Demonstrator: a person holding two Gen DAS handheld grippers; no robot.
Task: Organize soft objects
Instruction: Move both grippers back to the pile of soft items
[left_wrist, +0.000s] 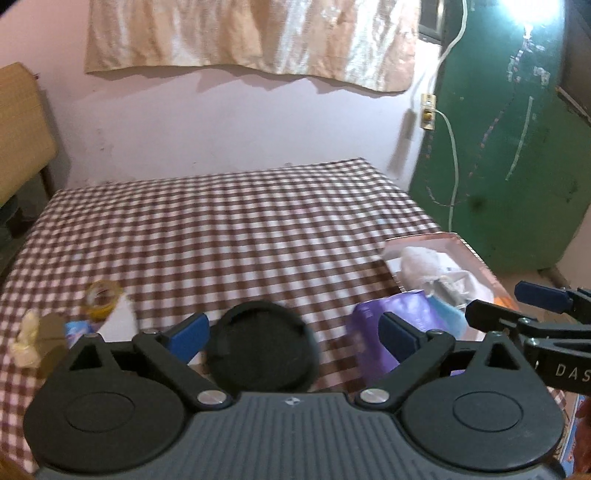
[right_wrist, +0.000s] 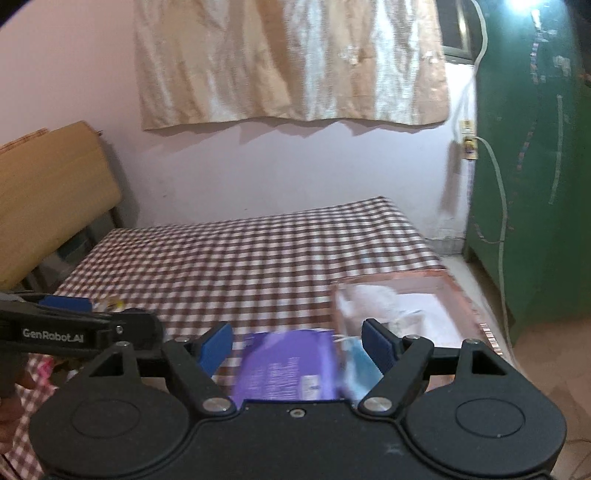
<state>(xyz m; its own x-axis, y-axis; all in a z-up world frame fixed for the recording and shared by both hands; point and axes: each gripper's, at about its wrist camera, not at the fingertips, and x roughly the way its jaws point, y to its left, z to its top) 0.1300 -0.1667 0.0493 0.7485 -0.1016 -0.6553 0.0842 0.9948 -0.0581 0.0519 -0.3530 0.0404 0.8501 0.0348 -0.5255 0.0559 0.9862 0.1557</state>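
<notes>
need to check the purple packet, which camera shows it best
The right wrist view: the purple packet lies nearly whole between that gripper's open fingers, its printed face visible though blurred. In the left wrist view the purple packet sits at the right, partly hidden behind a blue fingertip pad.

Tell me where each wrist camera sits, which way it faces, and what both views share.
Left wrist: on the left gripper, facing across the checked table; its open fingers show, the right gripper at right.
Right wrist: on the right gripper, facing likewise; open fingers show, the left gripper at left.
Shared: purple packet, pink box, curtain.
</notes>
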